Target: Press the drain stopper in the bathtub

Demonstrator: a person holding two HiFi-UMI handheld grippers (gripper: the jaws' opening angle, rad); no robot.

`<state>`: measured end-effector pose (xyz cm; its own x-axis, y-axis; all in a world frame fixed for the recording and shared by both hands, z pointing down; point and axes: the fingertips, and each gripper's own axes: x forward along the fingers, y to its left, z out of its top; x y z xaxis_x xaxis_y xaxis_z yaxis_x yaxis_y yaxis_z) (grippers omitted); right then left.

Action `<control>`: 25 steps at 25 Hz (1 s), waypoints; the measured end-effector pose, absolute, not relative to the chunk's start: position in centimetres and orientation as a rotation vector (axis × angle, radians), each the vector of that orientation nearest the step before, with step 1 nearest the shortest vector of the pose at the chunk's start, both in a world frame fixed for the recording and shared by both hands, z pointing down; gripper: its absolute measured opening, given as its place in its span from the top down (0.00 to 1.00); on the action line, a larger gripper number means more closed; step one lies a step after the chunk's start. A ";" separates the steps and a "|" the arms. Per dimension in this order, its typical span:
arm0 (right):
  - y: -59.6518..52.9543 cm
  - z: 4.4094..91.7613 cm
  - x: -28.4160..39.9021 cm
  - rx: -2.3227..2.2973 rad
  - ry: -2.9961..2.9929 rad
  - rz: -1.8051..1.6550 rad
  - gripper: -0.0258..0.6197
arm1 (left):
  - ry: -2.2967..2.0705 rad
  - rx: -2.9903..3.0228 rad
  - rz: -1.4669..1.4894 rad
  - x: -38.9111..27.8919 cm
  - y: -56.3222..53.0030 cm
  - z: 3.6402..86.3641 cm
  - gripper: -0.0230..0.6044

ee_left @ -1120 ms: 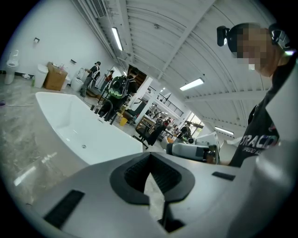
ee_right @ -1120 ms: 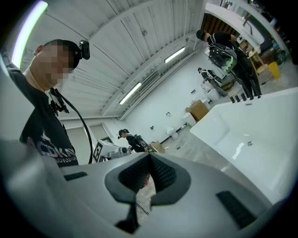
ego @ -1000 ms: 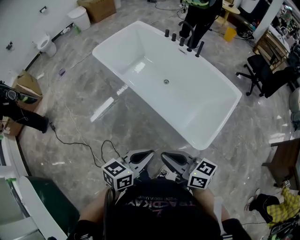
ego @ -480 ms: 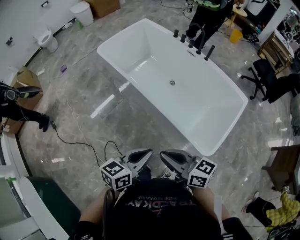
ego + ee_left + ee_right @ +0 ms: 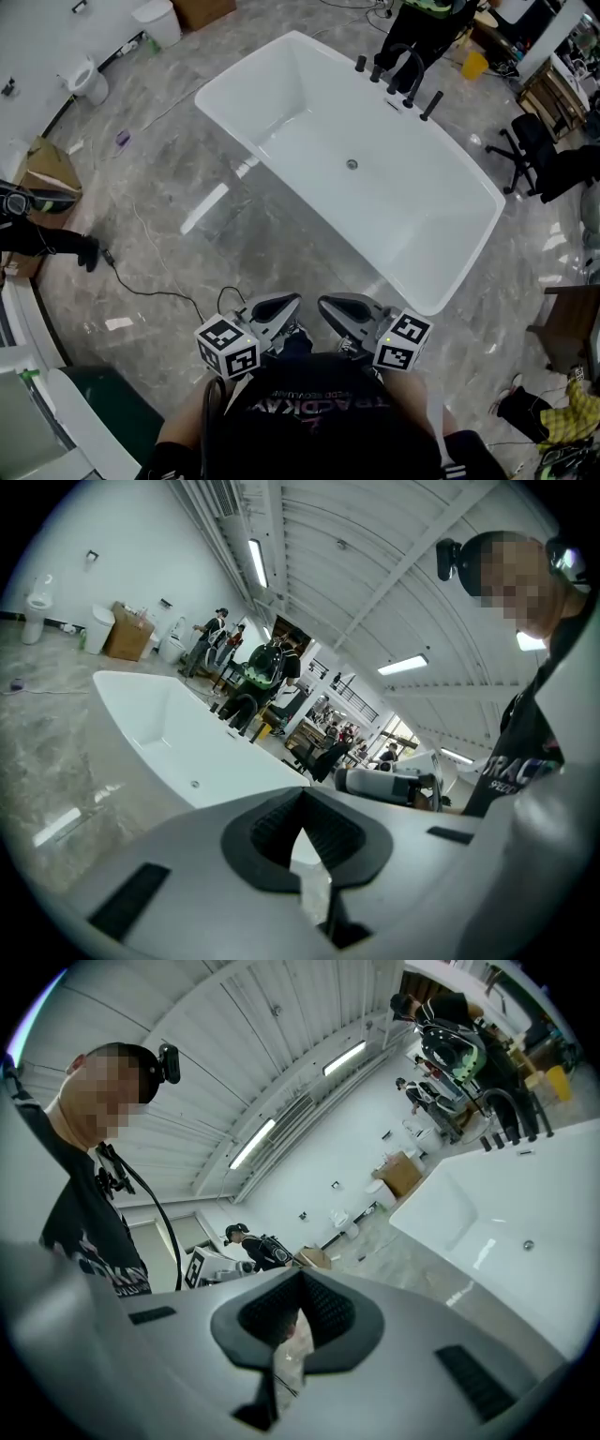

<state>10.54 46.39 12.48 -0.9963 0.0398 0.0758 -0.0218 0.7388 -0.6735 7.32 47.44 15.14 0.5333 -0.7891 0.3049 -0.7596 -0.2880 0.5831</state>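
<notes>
The white bathtub [image 5: 281,70] stands slantwise on the grey marble floor ahead of me. Its small round metal drain stopper [image 5: 352,164] sits in the middle of the tub's bottom. Dark faucet fittings [image 5: 403,89] line the far rim. My left gripper [image 5: 292,302] and right gripper [image 5: 324,303] are held close to my body, well short of the tub, both shut on nothing. The drain stopper [image 5: 195,784] shows small and far off in the left gripper view beyond the left gripper [image 5: 302,806]. In the right gripper view the drain stopper [image 5: 528,1244] lies far beyond the right gripper [image 5: 302,1283].
A black cable [image 5: 141,281] trails over the floor to my left. A person [image 5: 427,23] stands behind the faucet side. An office chair [image 5: 534,141] is at the right, a toilet [image 5: 82,77] and cardboard box [image 5: 52,169] at the left, by another person [image 5: 37,239].
The tub has shifted right and slightly lower in the head view as my view moved. Both grippers stay shut near my body.
</notes>
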 end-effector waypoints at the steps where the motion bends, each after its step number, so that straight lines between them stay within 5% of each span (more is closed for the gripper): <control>1: 46.2 12.6 10.2 -0.002 -2.851 1.108 0.94 | -1.245 2.080 -0.054 6.9 47.3 15.3 0.95; 25: 36.8 12.3 8.3 0.116 -2.860 1.147 0.94 | -1.196 2.088 -0.028 4.1 39.2 15.2 0.95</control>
